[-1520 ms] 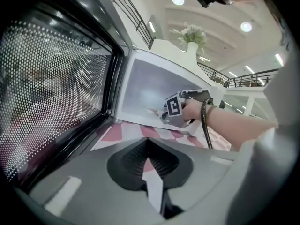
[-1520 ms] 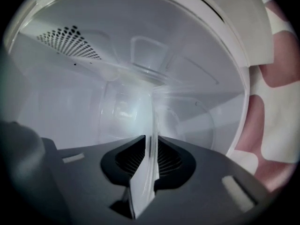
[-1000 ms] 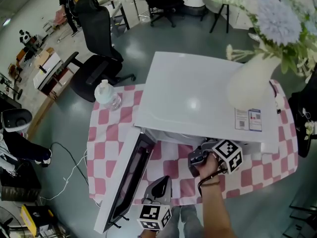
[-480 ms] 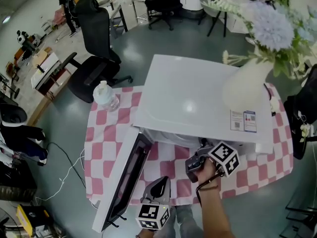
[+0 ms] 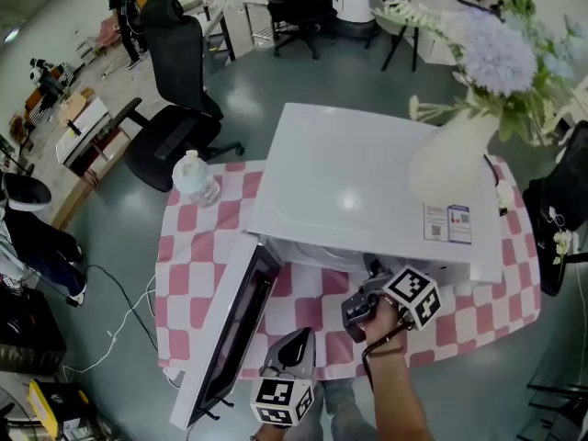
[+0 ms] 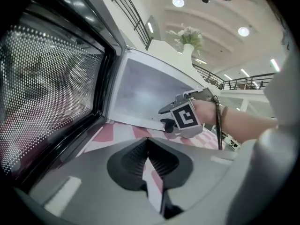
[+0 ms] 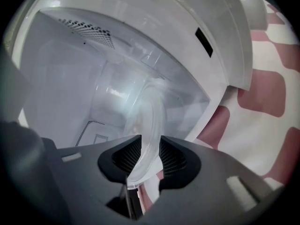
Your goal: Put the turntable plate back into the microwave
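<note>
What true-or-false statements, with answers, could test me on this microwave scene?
1. The microwave door is open. True.
2. The left gripper holds the glass plate. False: it is shut and empty; the right gripper grips the plate at the microwave's mouth, its jaws having just been opening.
3. A vase stands on the microwave. True.
4. The bottle stands on the microwave. False: it stands on the checked tablecloth beside it.

I'm seeing a white microwave point(image 5: 367, 186) on a tablecloth point(image 5: 197, 246) of pink and white checks; its door point(image 5: 241, 324) has a black window, speckled with fine dots up close. The plate point(image 7: 146, 121) is clear glass with a milky sheen. A cream vase point(image 5: 455, 159) carries lilac flowers point(image 5: 496, 53), and a black chair point(image 5: 179, 62) sits on grey-green floor point(image 5: 276, 72)
</note>
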